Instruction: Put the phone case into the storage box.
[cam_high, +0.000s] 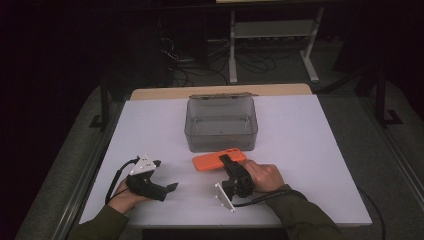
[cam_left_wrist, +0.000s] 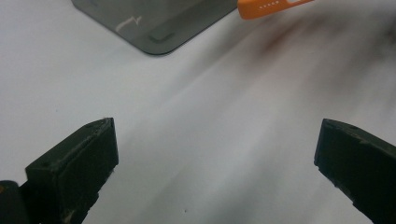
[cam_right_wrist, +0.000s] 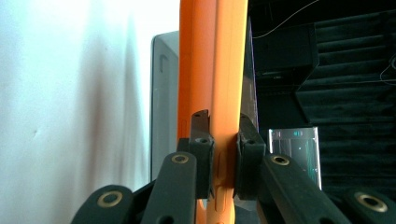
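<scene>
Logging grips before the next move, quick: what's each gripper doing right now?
Left gripper: open, nothing between its jaws, over the white table.
Right gripper: shut on the orange phone case.

The left gripper (cam_high: 167, 188) rests low, its jaws spread wide. The right gripper (cam_high: 227, 161) is rolled on its side, jaws pinched close together, apparently lifted slightly.

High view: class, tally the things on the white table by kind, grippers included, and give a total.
Orange phone: 1
Grey clear box: 1
Grippers: 2, the left gripper open, the right gripper shut on the phone
Total: 4
</scene>
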